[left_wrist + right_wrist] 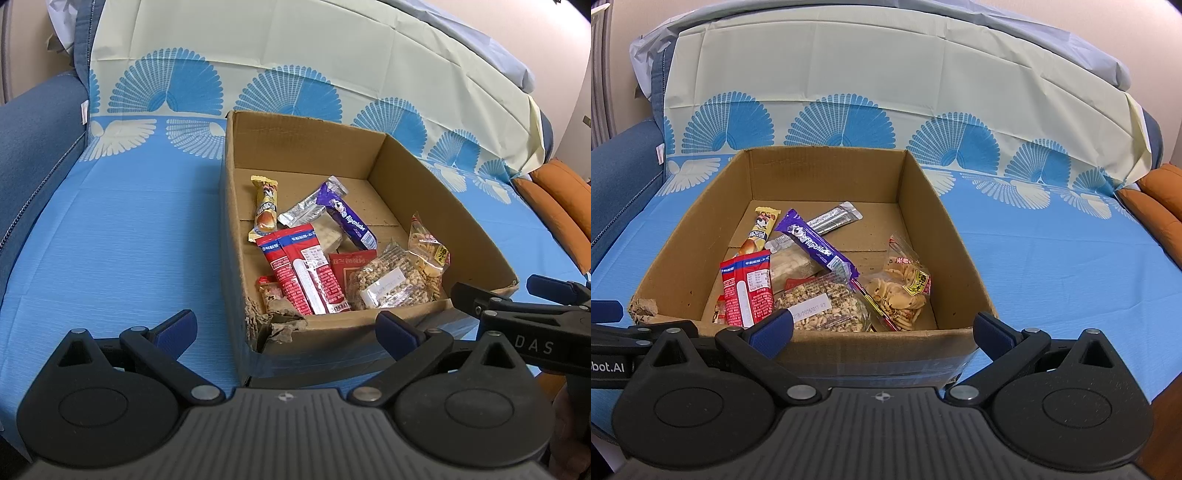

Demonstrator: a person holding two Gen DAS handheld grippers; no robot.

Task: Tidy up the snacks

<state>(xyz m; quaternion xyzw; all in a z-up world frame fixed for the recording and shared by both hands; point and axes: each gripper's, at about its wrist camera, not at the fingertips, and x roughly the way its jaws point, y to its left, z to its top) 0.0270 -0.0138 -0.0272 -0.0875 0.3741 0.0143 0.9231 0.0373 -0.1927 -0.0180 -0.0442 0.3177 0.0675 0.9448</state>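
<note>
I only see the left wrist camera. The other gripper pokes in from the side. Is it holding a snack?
Observer: No. The right wrist view shows the right gripper with its fingers spread wide and nothing between them, at the near side of the cardboard box.
Operator: Is anything hiding by the box's left wall? It blocks me.
Observer: The floor along that wall is bare. The red packets lie a little way in from it.
Operator: What's behind the nut bar?
Observer: A thin red strip packet lies between the nut bar and the bag of crisps.
</note>
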